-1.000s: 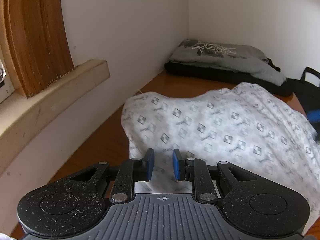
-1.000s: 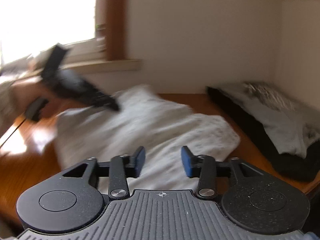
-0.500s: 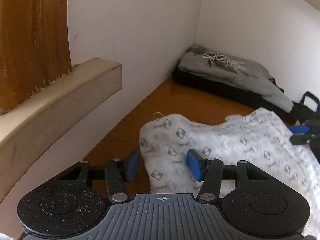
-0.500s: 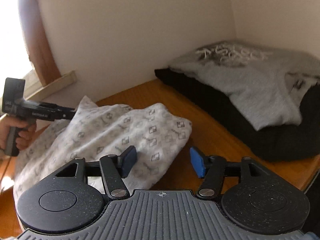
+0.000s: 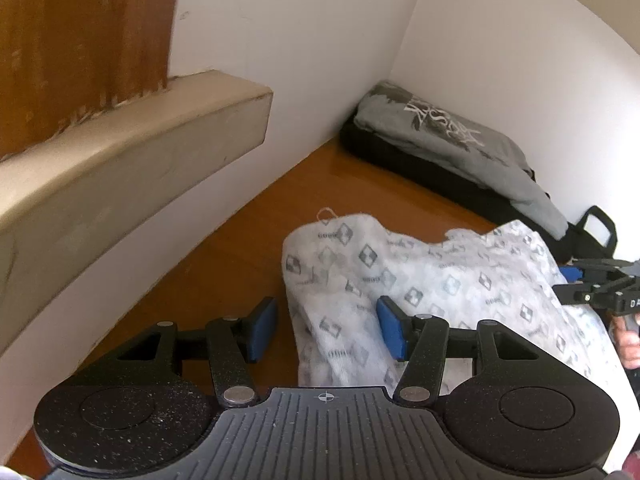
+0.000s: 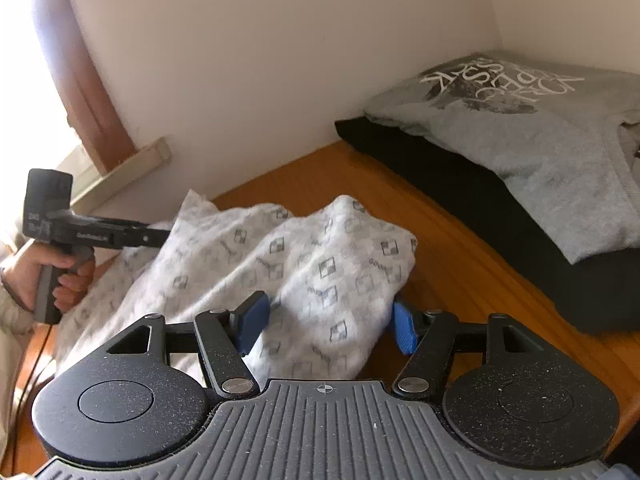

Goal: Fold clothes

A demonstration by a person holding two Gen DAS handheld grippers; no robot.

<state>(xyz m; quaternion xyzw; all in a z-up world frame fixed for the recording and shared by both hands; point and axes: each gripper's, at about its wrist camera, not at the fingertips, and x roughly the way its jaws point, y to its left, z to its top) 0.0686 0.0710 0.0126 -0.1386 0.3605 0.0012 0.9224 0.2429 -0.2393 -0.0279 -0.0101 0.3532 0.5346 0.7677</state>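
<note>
White patterned garment (image 5: 440, 280) lies crumpled on the wooden table (image 5: 224, 280).

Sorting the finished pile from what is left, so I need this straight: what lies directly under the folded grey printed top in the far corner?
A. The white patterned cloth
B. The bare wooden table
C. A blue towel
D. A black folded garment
D: the grey printed top rests on a black folded garment, apart from the white patterned cloth.

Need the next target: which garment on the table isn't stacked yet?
The white patterned garment, loose and rumpled alone on the wood; the grey printed one lies atop the black one.
</note>
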